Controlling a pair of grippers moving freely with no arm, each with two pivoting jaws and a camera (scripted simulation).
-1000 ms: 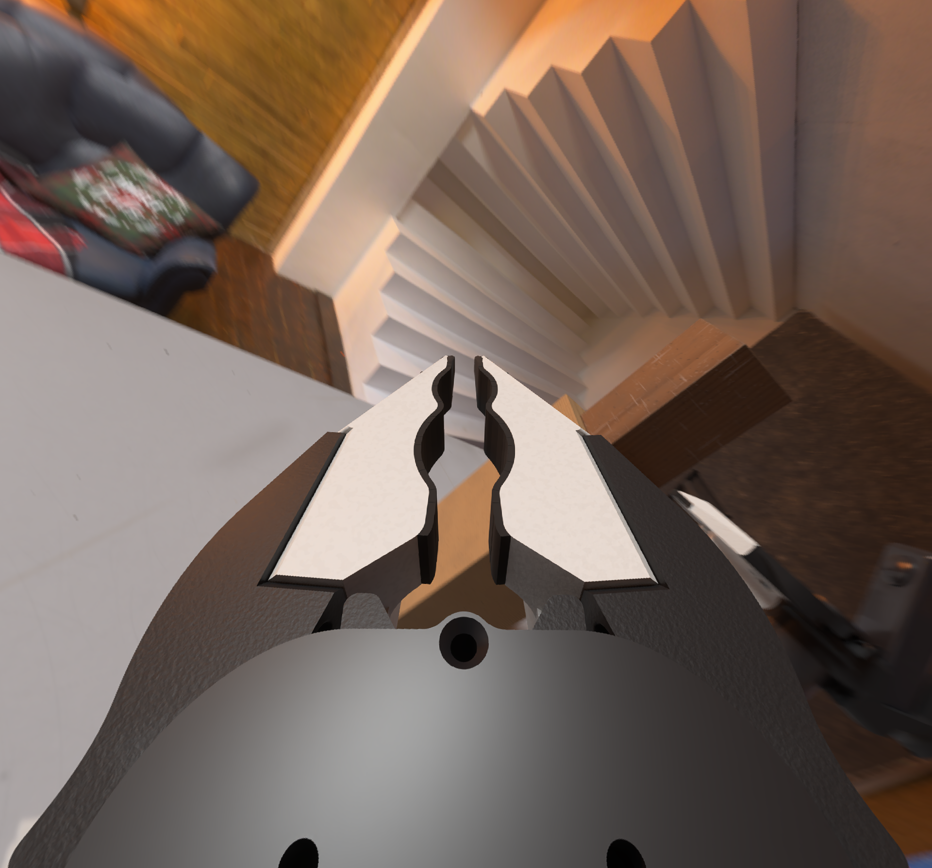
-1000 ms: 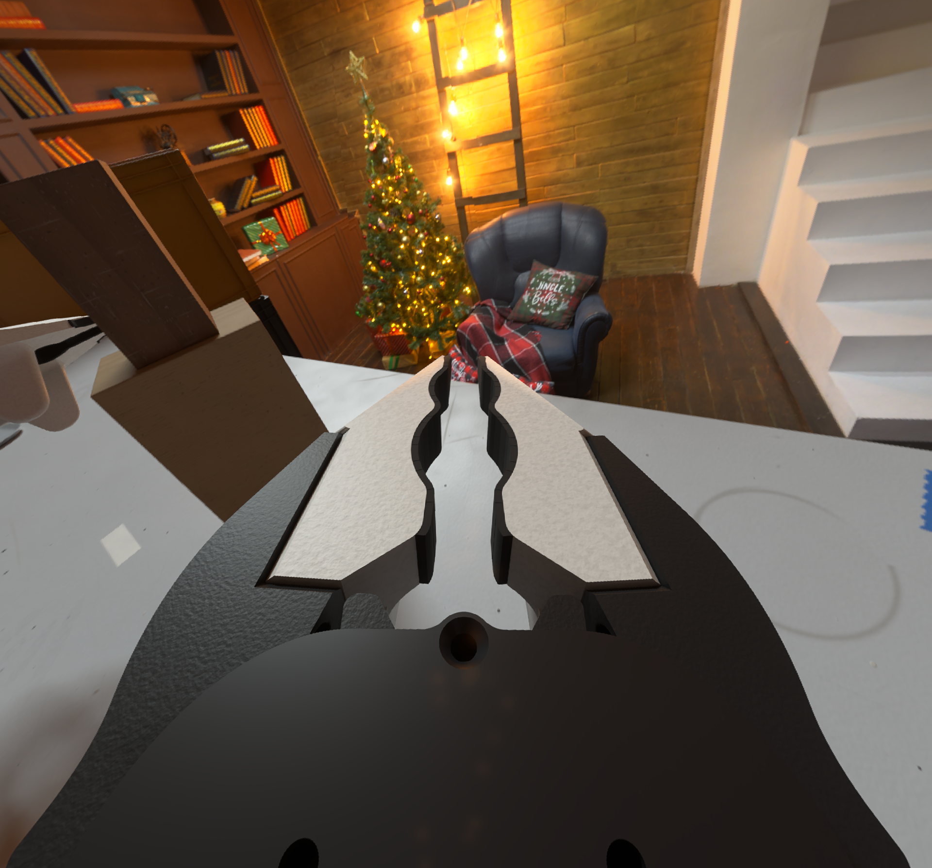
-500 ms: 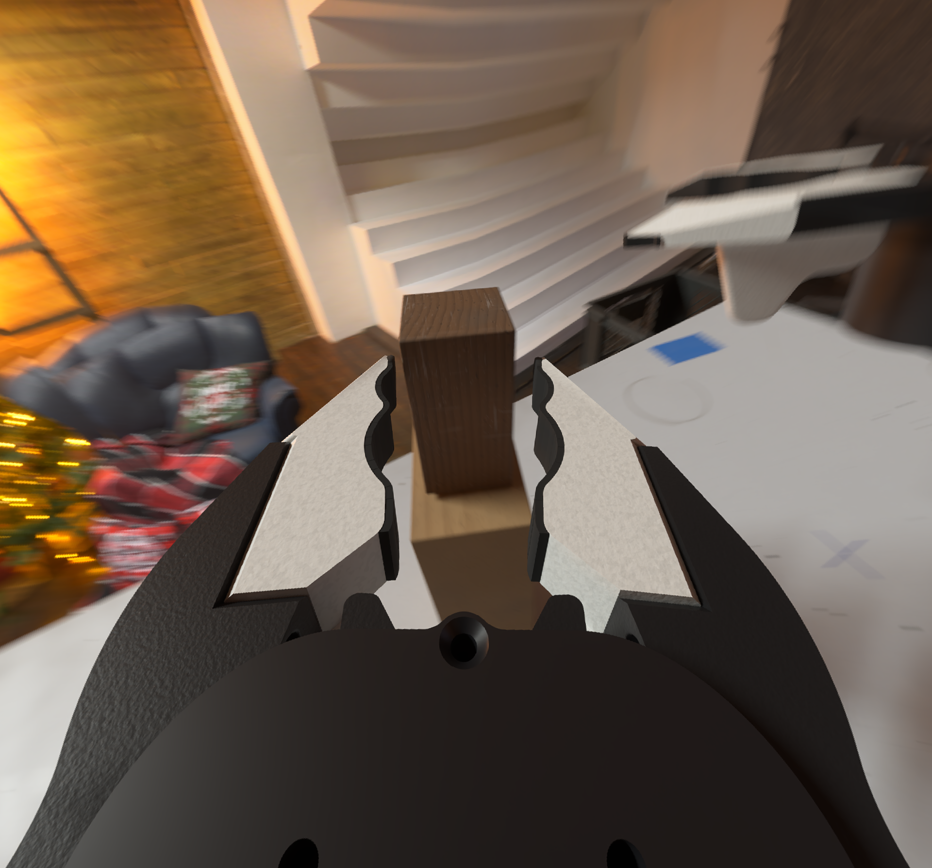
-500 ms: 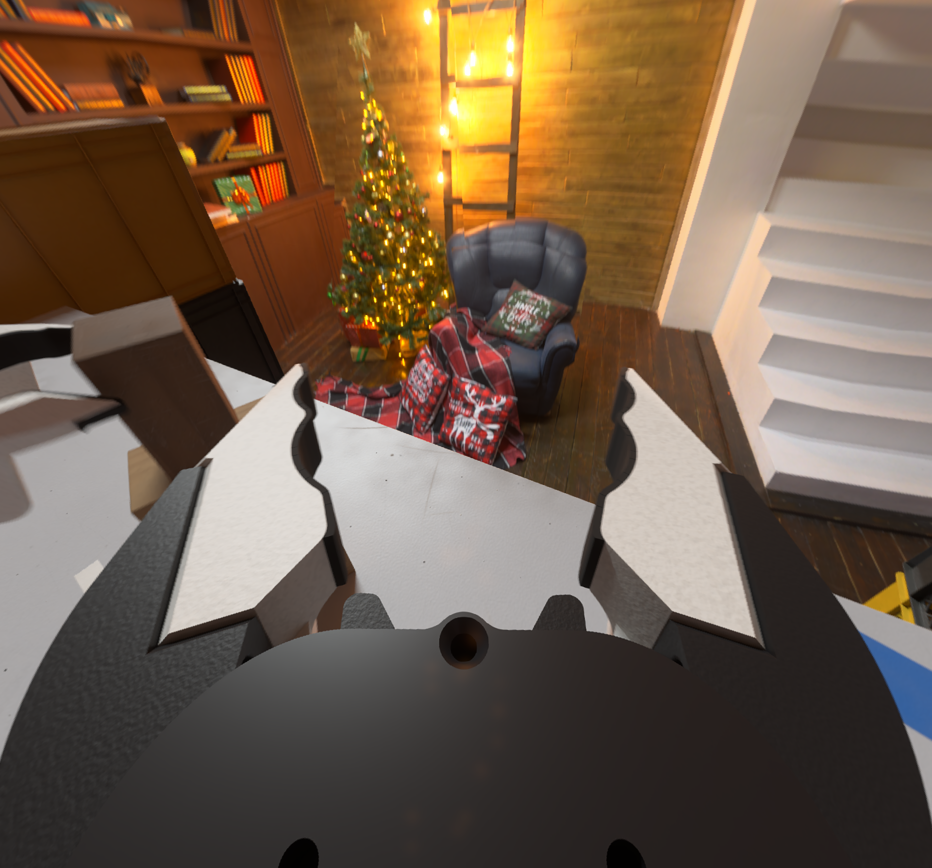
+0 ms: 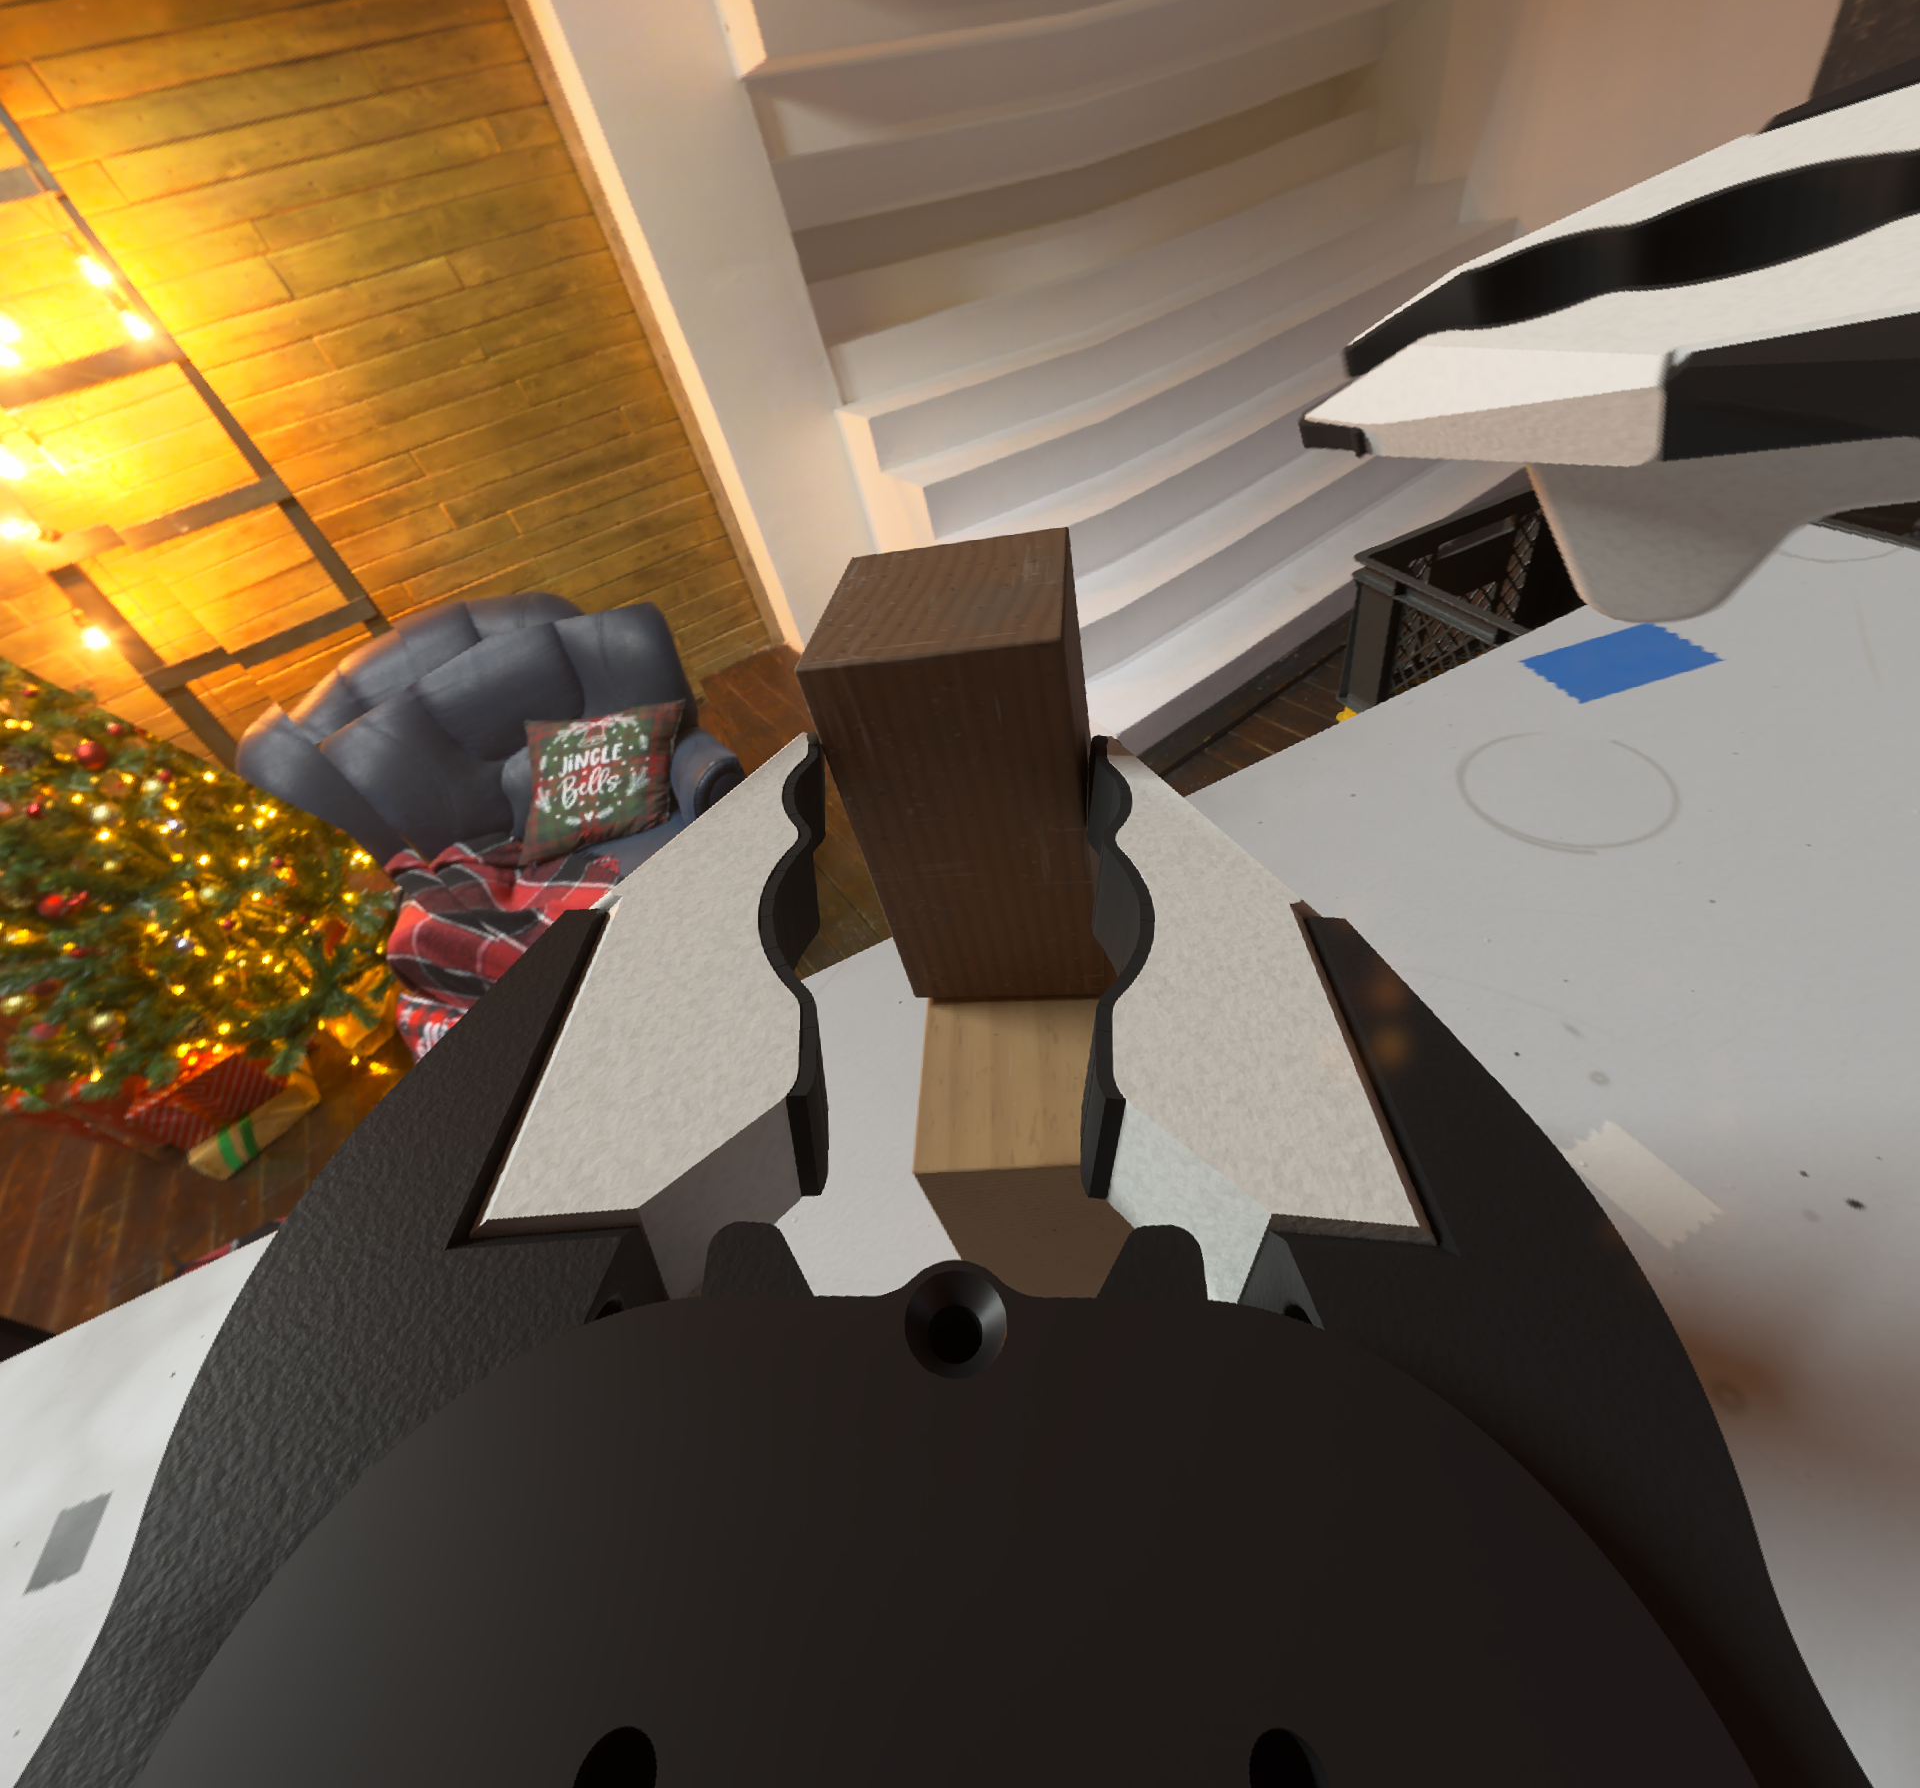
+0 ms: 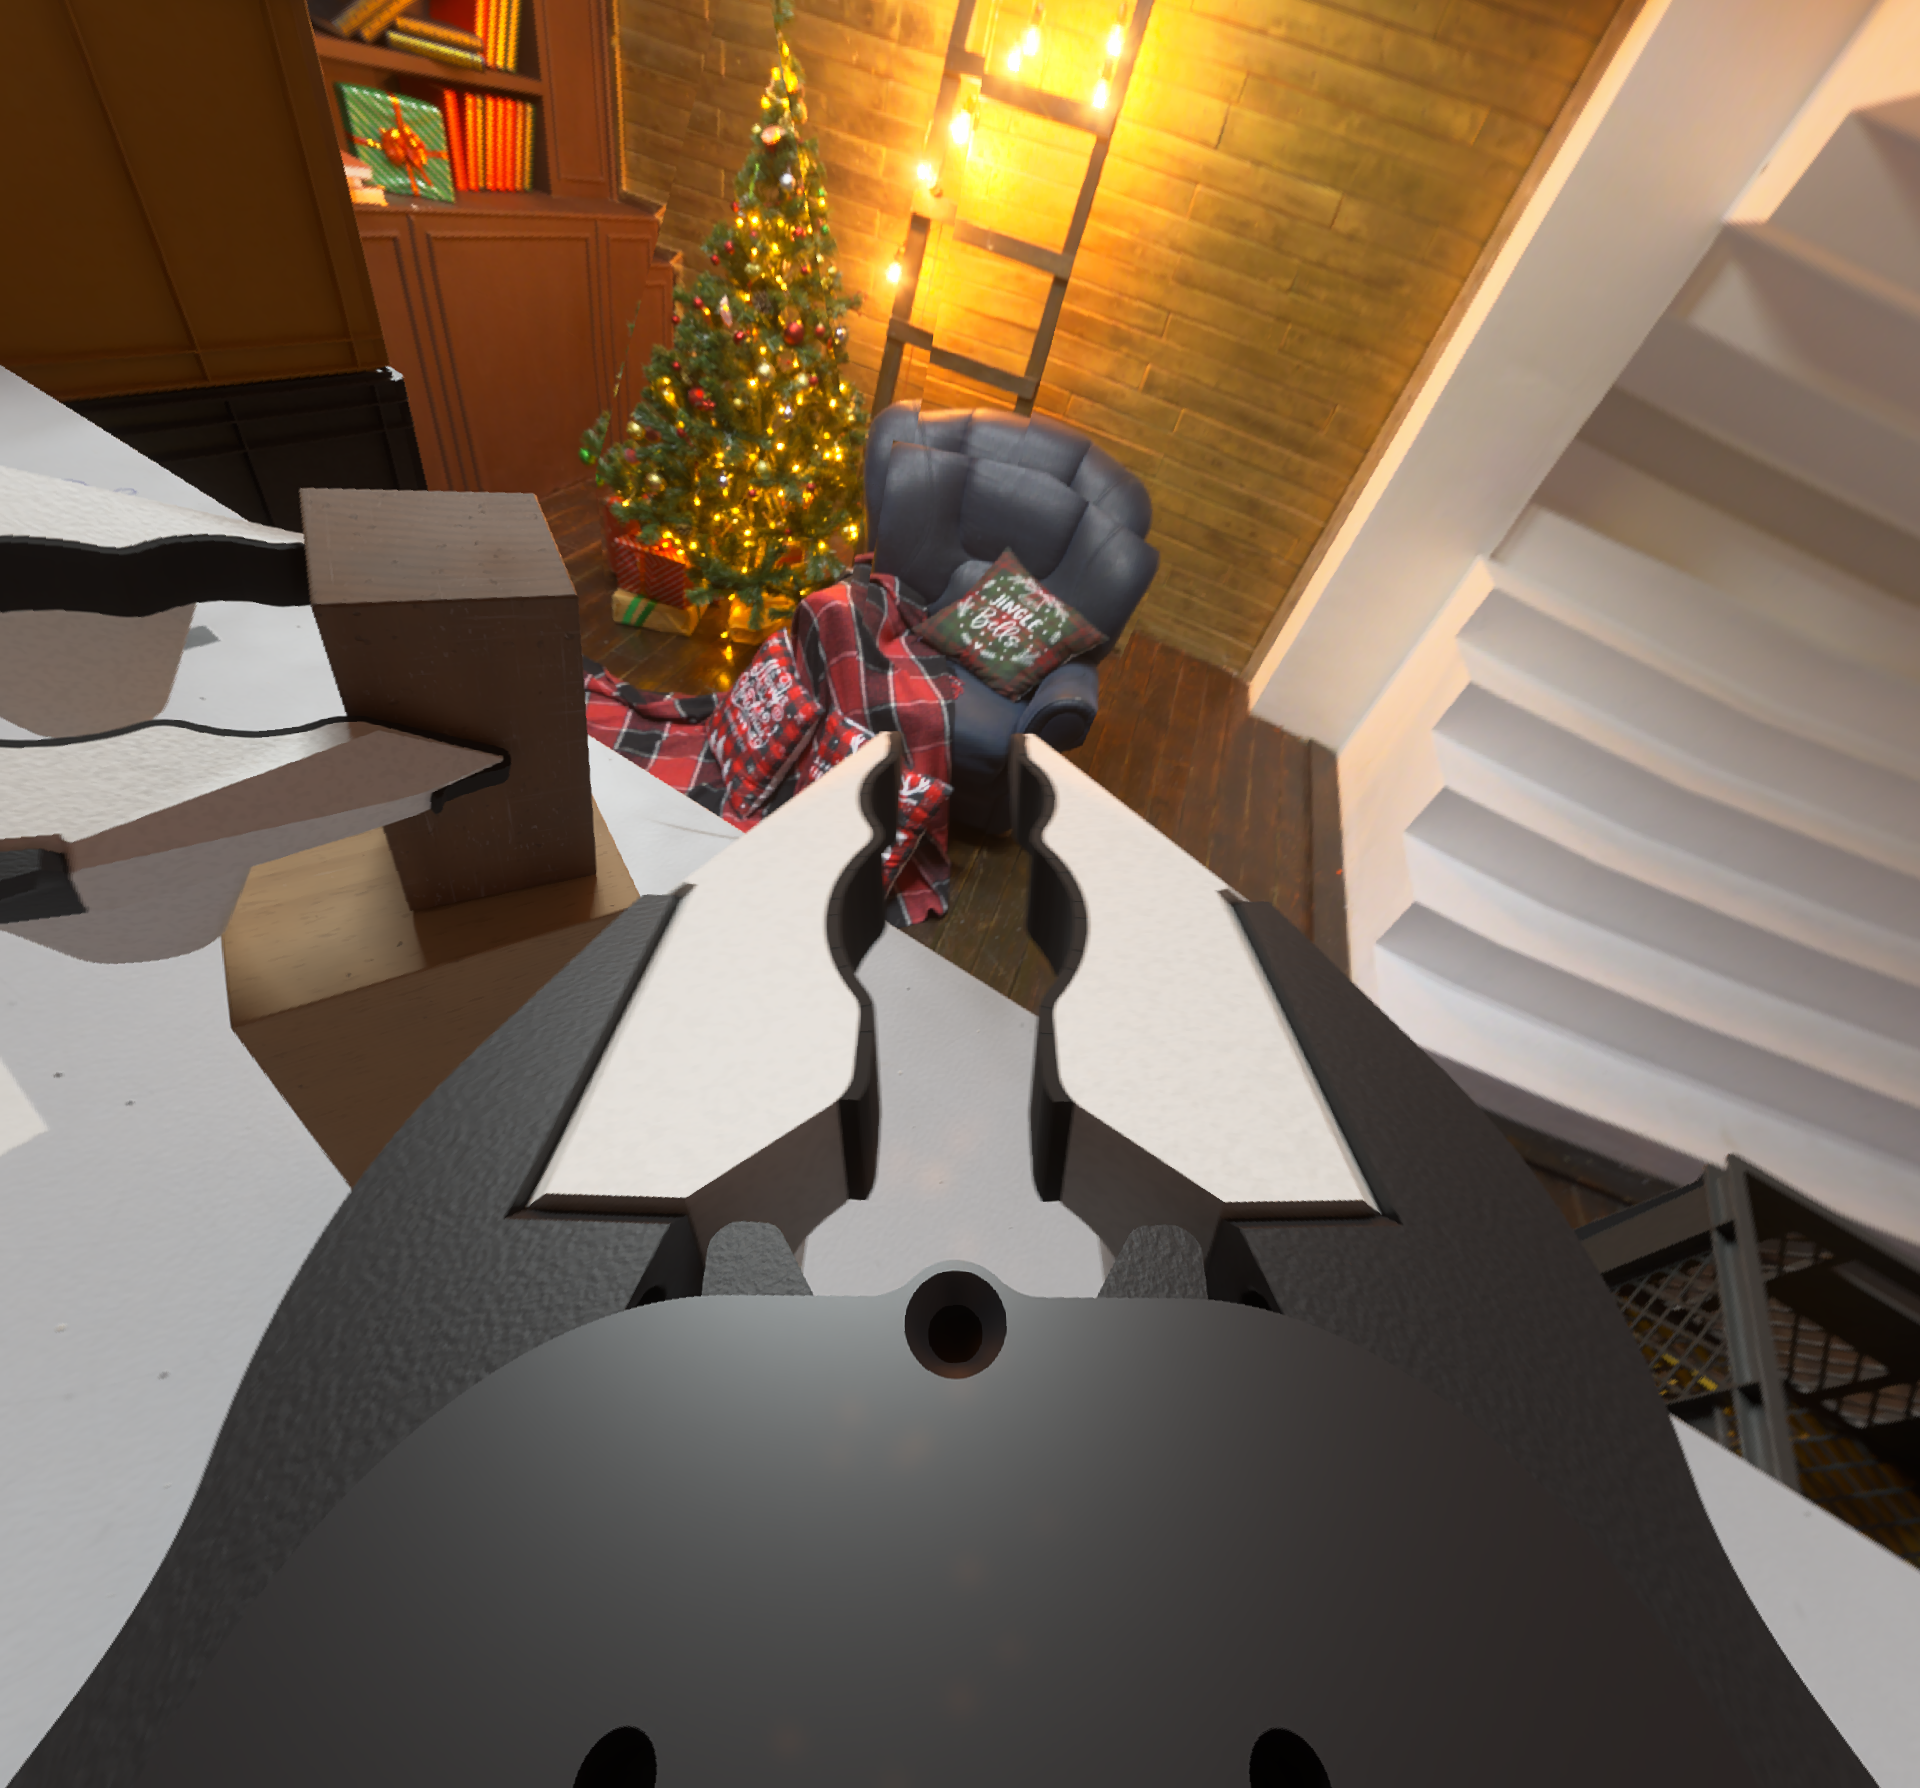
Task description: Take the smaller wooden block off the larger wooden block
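Observation:
A small dark brown block (image 5: 956,782) stands upright on a larger light wooden block (image 5: 997,1084) on the white table. My left gripper (image 5: 951,762) is shut on the dark block, with one finger pressed against each side. In the right wrist view the same dark block (image 6: 468,699) stands on the light block (image 6: 343,928), with the left gripper (image 6: 405,652) clamped on it from the left. My right gripper (image 6: 958,762) is empty and nearly shut, with a narrow gap. It hovers to the right of the blocks and also shows in the left wrist view (image 5: 1340,393).
The white table (image 5: 1558,1011) has a blue tape patch (image 5: 1616,663) and a drawn circle (image 5: 1569,793). Its far edge runs just behind the blocks. A black crate (image 5: 1455,585) stands beyond the edge. An armchair (image 6: 1018,533), a lit tree (image 6: 748,367) and stairs (image 6: 1662,699) lie farther off.
My left gripper has swung round to the blocks and closed on the dark block. My right gripper opened wide half a second ago and has now closed almost fully, moving nearer the blocks.

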